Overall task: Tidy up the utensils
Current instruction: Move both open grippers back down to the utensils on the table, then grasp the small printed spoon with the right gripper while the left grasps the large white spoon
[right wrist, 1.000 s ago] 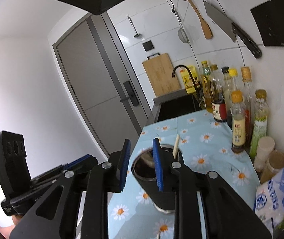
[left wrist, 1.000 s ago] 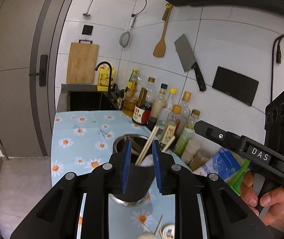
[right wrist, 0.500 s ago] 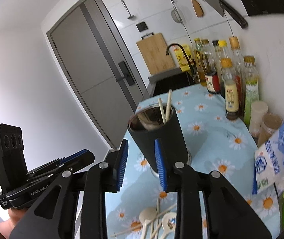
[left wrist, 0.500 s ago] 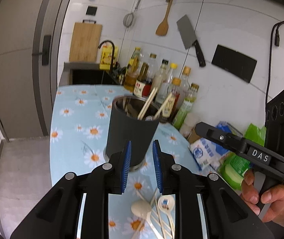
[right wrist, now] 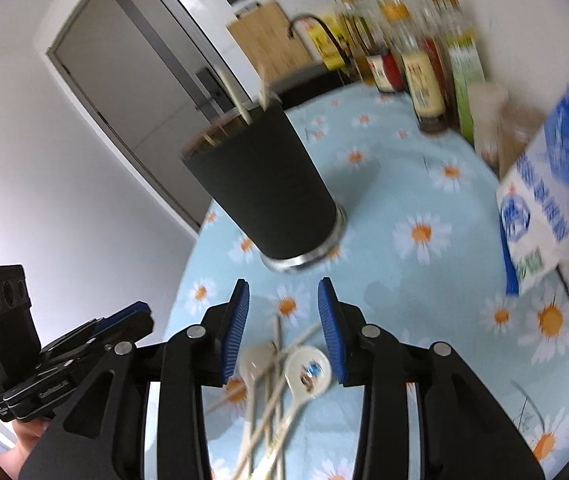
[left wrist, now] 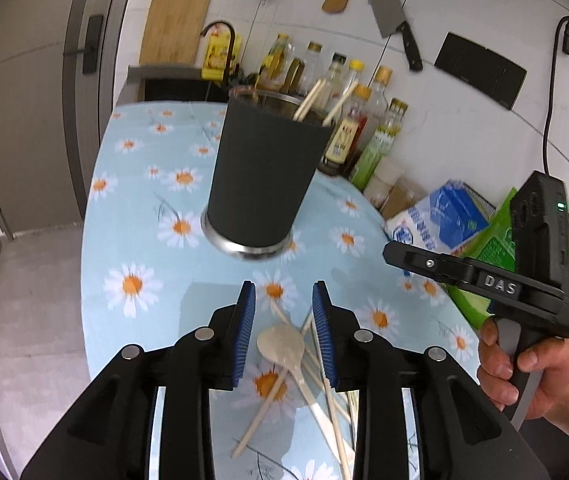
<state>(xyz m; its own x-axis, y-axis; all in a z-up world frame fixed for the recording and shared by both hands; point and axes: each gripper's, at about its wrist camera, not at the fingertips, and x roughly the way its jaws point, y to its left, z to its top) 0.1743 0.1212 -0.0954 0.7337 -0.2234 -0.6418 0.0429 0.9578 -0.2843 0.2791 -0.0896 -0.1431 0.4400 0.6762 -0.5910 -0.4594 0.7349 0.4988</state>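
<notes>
A dark utensil cup (left wrist: 264,176) with a steel base stands on the daisy tablecloth (left wrist: 132,208) and holds chopsticks (left wrist: 310,102). It also shows in the right wrist view (right wrist: 268,184). In front of it lies a pile of spoons (left wrist: 282,346) and loose chopsticks (left wrist: 260,420). The right wrist view shows the spoons (right wrist: 308,372) and chopsticks (right wrist: 268,412) too. My left gripper (left wrist: 284,304) is open and empty, above the pile. My right gripper (right wrist: 283,296) is open and empty above the same pile. The right gripper also appears at the right of the left view (left wrist: 388,256).
A row of sauce bottles (left wrist: 356,120) and jars (left wrist: 384,180) stands along the tiled wall. A blue-white bag (left wrist: 436,220) and a green pack (left wrist: 496,248) lie at the right. A sink with a black tap (left wrist: 220,52) is behind. The table edge drops to the floor at the left.
Both grippers have pulled back and tipped down from the cup's mouth to the pile of spoons and chopsticks in front of it. The cup has not moved. Both jaws have opened a little wider.
</notes>
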